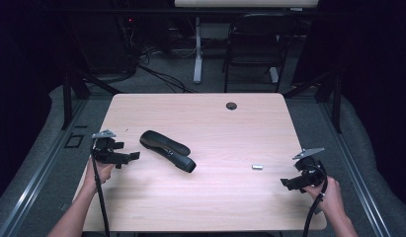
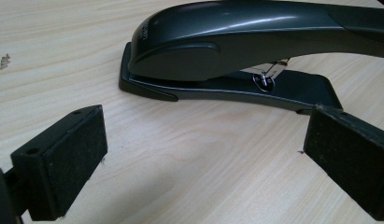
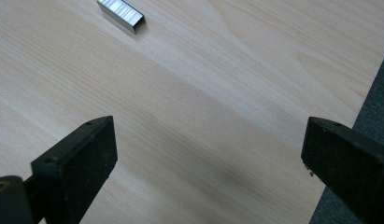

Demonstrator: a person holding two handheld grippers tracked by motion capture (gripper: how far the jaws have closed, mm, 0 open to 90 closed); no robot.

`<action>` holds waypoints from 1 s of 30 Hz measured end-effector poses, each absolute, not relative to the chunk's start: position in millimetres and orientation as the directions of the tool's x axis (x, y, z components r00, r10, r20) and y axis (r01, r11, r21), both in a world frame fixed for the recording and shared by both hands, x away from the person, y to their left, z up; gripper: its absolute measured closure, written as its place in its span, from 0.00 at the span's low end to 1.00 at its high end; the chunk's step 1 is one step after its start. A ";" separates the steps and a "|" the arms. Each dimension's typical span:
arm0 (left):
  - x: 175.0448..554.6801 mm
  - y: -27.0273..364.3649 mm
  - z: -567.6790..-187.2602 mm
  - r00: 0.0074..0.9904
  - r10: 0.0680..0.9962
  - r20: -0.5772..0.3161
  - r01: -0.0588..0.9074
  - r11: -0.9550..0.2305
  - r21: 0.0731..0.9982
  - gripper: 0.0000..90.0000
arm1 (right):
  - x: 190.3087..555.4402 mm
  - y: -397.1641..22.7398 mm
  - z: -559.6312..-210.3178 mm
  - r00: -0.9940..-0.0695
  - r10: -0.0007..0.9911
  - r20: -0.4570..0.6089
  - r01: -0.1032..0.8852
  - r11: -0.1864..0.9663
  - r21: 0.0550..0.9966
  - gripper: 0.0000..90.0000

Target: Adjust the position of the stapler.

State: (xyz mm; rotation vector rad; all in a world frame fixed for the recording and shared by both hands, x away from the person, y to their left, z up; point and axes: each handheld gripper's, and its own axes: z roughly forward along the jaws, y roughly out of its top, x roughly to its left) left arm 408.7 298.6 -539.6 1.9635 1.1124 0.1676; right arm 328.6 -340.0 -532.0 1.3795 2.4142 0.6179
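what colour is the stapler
Black, or a very dark glossy grey; the stapler shows best in the left gripper view.

Left gripper [image 1: 127,159] sat at frame's left, jaws spread wide, nothing between. Right gripper [image 1: 287,183] lower right, likewise agape; forearms entered from bottom edge.

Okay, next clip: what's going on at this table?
A person sits at a wooden table with a handheld gripper in each hand. The left gripper points at a black stapler lying near the table's middle; its jaws are wide open and apart from it. The right gripper, also open, faces a small strip of staples lying loose on the wood. Nothing is held or touched yet; it looks like the staples may be meant for the stapler.
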 end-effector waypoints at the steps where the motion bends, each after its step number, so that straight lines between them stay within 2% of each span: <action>1: 408.9 297.6 -540.1 0.590 0.761 -0.268 0.639 -0.238 0.732 0.00 | 328.5 -339.9 -531.8 -0.499 0.866 -0.039 0.741 0.449 0.499 0.04; 11: 410.1 298.2 -534.9 0.556 0.792 -0.251 0.662 -0.239 0.711 0.00 | 328.4 -335.1 -532.3 -0.520 0.853 -0.030 0.744 0.470 0.475 0.04; 16: 411.2 300.1 -527.9 0.535 0.810 -0.242 0.651 -0.212 0.729 0.09 | 329.8 -333.5 -533.9 -0.522 0.852 -0.036 0.747 0.477 0.463 0.06; 18: 412.3 301.4 -524.7 0.526 0.815 -0.244 0.641 -0.190 0.744 0.17 | 329.7 -334.0 -534.7 -0.521 0.853 -0.035 0.750 0.477 0.458 0.06; 20: 414.8 301.6 -521.2 0.505 0.830 -0.238 0.638 -0.172 0.751 0.20 | 329.4 -335.1 -535.0 -0.517 0.856 -0.031 0.749 0.470 0.467 0.06; 25: 420.8 300.2 -512.2 0.456 0.864 -0.211 0.612 -0.133 0.780 0.42 | 329.2 -336.6 -534.3 -0.515 0.857 -0.027 0.754 0.467 0.462 0.07; 30: 426.2 298.1 -510.5 0.451 0.878 -0.164 0.585 -0.151 0.797 0.67 | 329.8 -334.1 -534.2 -0.518 0.854 -0.046 0.752 0.480 0.453 0.09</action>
